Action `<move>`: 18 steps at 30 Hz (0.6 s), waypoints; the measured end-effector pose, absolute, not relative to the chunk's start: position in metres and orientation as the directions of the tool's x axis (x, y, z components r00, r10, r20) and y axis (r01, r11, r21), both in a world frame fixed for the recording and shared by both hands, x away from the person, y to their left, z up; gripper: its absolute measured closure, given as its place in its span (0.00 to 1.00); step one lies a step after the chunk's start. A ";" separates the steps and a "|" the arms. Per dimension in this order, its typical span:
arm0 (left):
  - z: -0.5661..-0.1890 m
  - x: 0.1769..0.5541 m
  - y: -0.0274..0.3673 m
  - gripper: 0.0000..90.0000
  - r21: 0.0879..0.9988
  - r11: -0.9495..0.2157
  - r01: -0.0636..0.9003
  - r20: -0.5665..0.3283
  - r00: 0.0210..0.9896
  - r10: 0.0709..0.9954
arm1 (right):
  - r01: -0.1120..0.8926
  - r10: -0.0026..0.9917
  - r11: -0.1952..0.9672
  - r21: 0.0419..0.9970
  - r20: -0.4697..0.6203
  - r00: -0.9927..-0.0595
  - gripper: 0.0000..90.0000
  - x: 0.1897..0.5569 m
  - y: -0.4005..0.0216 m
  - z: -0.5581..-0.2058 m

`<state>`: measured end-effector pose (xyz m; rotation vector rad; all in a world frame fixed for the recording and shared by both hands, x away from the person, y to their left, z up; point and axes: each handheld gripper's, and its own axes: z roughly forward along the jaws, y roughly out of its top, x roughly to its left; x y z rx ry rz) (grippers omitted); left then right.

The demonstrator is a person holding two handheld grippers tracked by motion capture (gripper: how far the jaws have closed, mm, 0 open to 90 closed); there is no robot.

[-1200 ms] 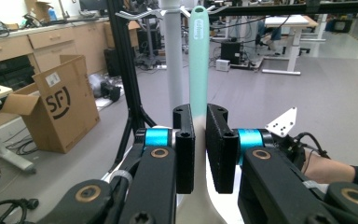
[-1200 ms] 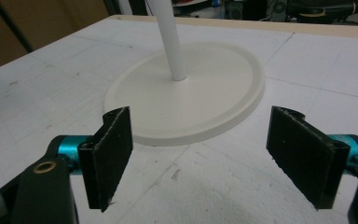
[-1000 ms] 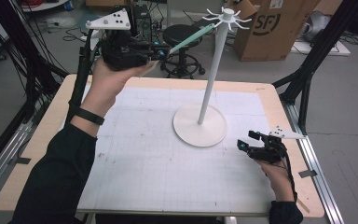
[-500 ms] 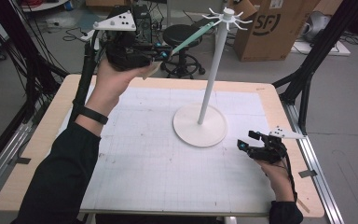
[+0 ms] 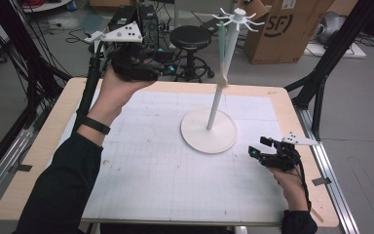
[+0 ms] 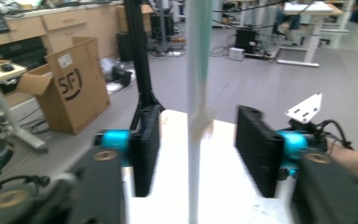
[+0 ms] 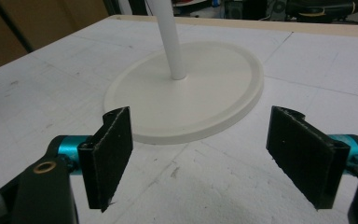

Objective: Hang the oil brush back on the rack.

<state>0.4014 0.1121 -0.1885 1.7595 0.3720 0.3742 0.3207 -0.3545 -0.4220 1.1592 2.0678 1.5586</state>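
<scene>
Hanging looks done: the pale green utensil point(image 5: 221, 48) dangles from the rack point(image 5: 209, 130) top, near the worktop's far edge. Your left gripper point(image 6: 198, 154) has just been opening, jaws off it; your right gripper point(image 7: 200, 154) sits spread, empty, near the right edge.

The left gripper point(image 6: 198, 149) has just been opening its jaws, and a pale green utensil point(image 6: 198, 70), blurred, perhaps a spatula, hangs upright between them, apparently touching neither. A cardboard box point(image 6: 70, 88) stands far left.
</scene>
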 end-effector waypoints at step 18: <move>-0.303 0.373 0.240 0.26 0.974 -0.157 0.164 -0.061 0.855 0.515 | 0.435 0.757 0.098 0.895 0.217 -0.617 0.24 0.322 -0.355 -0.426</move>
